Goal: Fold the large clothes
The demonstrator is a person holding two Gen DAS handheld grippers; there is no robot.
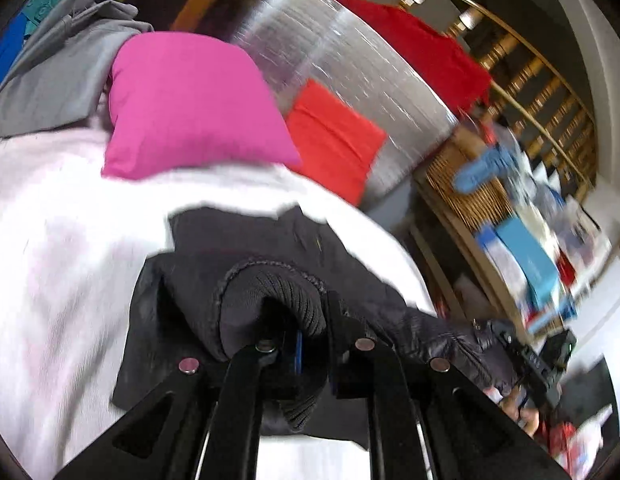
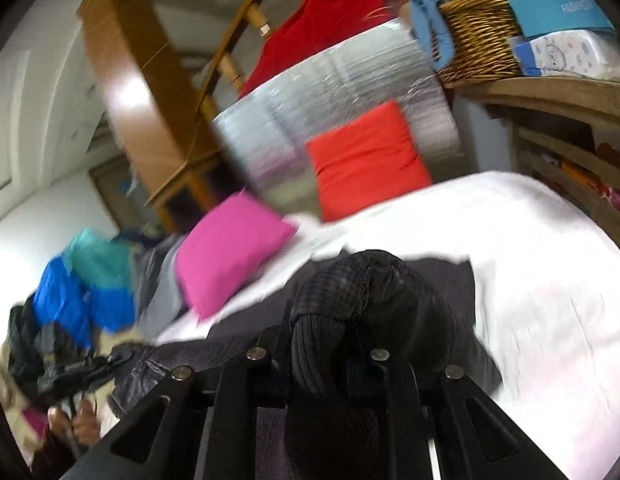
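Left wrist view: the left gripper [image 1: 298,344] is clamped on the ribbed knit cuff of a dark padded jacket [image 1: 238,264], raised off the white bedsheet [image 1: 70,240].

Right wrist view: the right gripper [image 2: 322,352] pinches the other cuff (blurred). Judging by this, the fold is starting; next, carry both sleeves across evenly.

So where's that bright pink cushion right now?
The pink cushion lies on the white bed, left of the orange cushion in the right wrist view, beside the grey garment.

A black jacket [image 1: 238,240] with ribbed cuffs is lying on white bedding [image 1: 62,240]. A pink cushion [image 1: 190,104] and an orange-red cushion [image 1: 330,140] are showing against a silver panel [image 1: 350,60]. A brown wicker basket [image 2: 478,40] is sitting beside a blue box [image 2: 558,4].
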